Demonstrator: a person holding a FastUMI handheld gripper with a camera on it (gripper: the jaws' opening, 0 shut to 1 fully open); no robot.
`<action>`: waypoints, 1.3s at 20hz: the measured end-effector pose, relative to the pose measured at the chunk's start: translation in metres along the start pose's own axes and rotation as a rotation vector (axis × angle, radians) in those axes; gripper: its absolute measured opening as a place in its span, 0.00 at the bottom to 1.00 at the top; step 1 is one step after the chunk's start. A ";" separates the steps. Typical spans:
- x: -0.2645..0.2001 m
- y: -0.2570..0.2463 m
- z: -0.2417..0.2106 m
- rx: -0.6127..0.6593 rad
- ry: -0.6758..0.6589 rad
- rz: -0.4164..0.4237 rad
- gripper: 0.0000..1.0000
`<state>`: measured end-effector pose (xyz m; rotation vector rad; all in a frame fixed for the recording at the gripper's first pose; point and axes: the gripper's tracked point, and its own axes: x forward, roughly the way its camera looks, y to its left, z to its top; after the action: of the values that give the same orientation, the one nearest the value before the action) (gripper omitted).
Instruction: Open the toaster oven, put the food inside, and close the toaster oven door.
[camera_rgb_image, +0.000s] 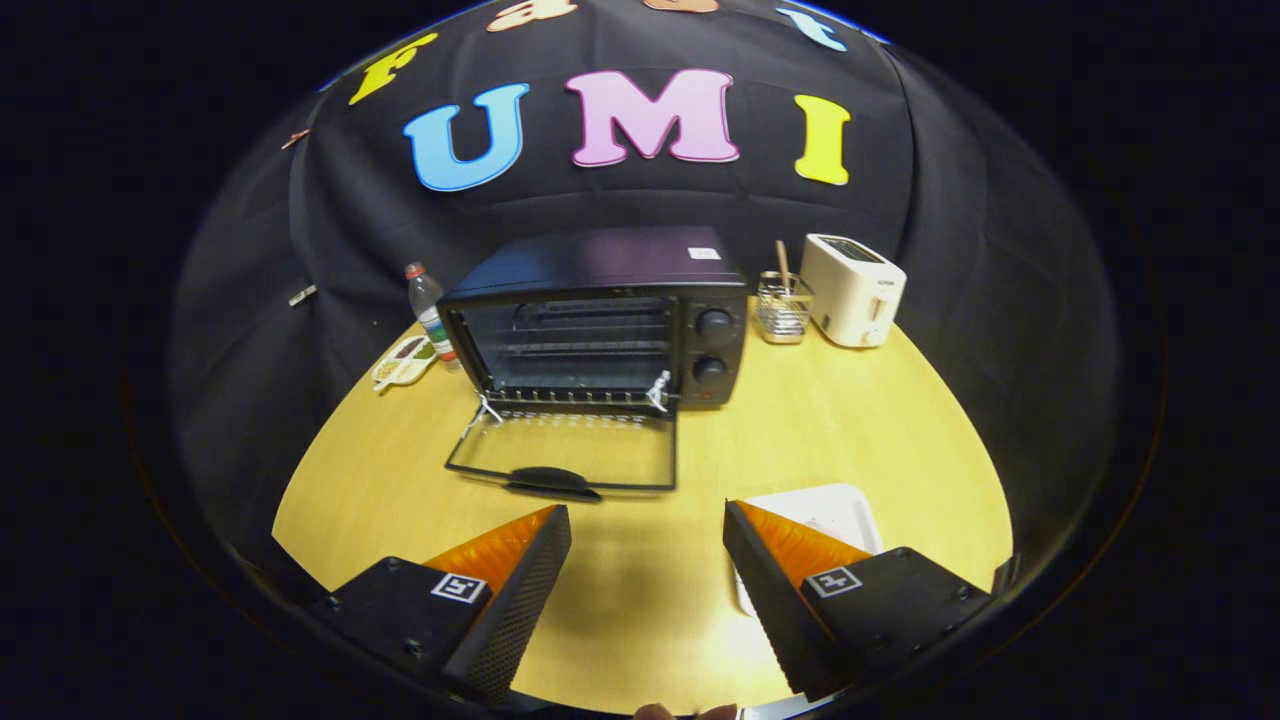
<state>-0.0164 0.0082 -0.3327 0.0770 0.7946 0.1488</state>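
A black toaster oven stands at the back of the wooden table. Its glass door hangs fully down and lies flat on the table, handle toward me. The inside racks show and look bare. My gripper is open above the table, well short of the door, with nothing between its fingers. A white tray lies just behind the right finger, which hides part of it; I cannot see food on it.
A white pop-up toaster and a wire holder with utensils stand right of the oven. A water bottle and a small dish of snacks sit to its left. Black cloth walls the booth.
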 end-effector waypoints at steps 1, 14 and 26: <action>-0.004 -0.018 -0.003 -0.001 0.030 -0.005 0.99; 0.060 -0.183 -0.058 0.101 0.545 0.030 0.99; 0.124 -0.204 -0.120 0.046 0.737 0.074 0.33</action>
<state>0.0048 -0.1713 -0.5288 0.0967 1.5314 0.2334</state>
